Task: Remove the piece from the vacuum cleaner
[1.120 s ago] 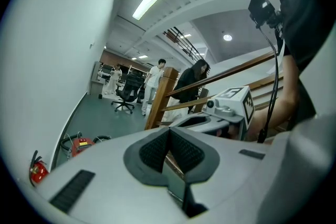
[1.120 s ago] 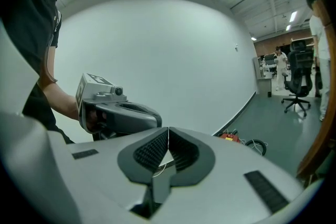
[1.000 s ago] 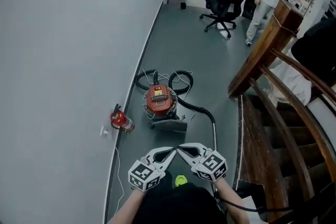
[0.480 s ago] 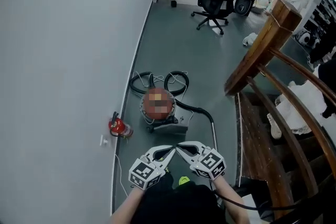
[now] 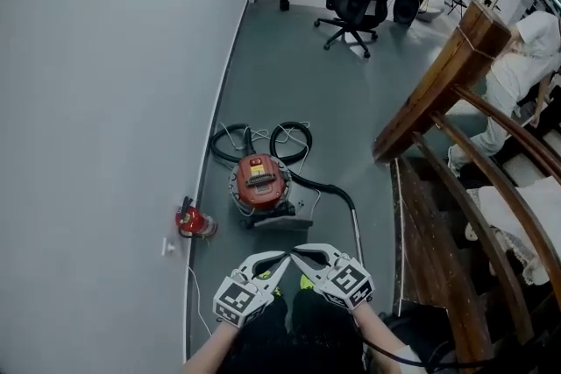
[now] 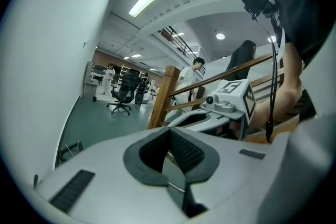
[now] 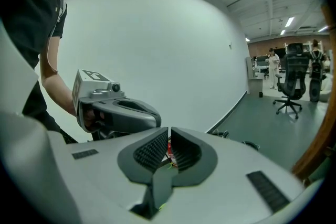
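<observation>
A grey floor runs between a blank white wall on the left and a wooden stair rail on the right, with an office chair at the far end. The red vacuum cleaner sits on the floor near the wall, well ahead of you. Its black hose is coiled on the far side and a wand runs back toward you on the right. A red fire extinguisher sits by the wall, near its left.

You hold the left tool and the right tool low in front of you, tips nearly meeting. Each has its jaws fully together, with nothing between the pads.

The task looks not yet begun: no part seems to be off the machine, and neither tool is near it (the pictures do not say which piece is meant). Reaching, gripping and pulling free are all left to do.

Only the head view shows the vacuum cleaner whole. The left gripper view looks past the stair rail toward people standing far off. The right gripper view gives the wall and the left tool, with a sliver of red beyond its pads, too small to name.
</observation>
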